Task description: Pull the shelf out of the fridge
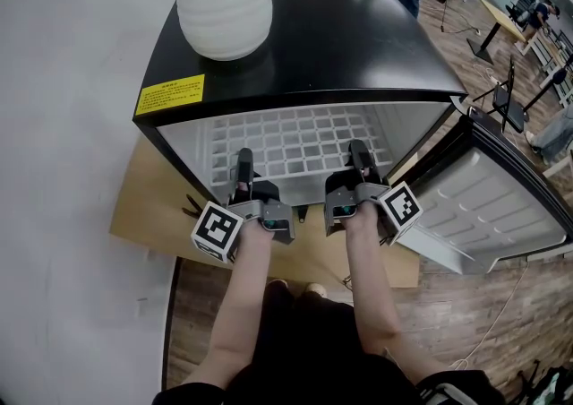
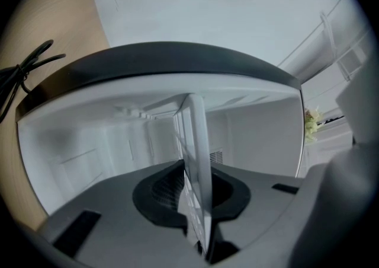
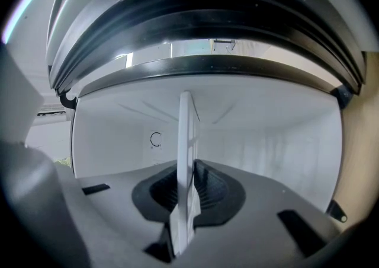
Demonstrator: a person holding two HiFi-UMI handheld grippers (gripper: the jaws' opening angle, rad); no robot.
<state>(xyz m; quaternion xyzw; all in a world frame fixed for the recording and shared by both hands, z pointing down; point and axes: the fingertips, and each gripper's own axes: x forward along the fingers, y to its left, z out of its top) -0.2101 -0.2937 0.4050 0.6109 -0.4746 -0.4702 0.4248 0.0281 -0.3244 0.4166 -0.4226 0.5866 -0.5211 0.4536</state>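
Note:
A small black fridge (image 1: 331, 45) stands open with its door (image 1: 492, 206) swung out to the right. Inside lies a white grid shelf (image 1: 295, 139). My left gripper (image 1: 243, 181) is shut on the shelf's front edge at the left, my right gripper (image 1: 358, 168) on the same edge at the right. In the left gripper view the shelf (image 2: 196, 160) runs edge-on between the jaws. The right gripper view shows that shelf (image 3: 186, 166) as a thin white blade clamped between the dark pads (image 3: 207, 188).
A ribbed white vase (image 1: 224, 0) stands on the fridge top near a yellow label (image 1: 170, 94). The fridge sits on a wooden board (image 1: 152, 206) beside a white wall. Cables (image 2: 29, 68) lie left of it. Desks and chairs stand at the far right.

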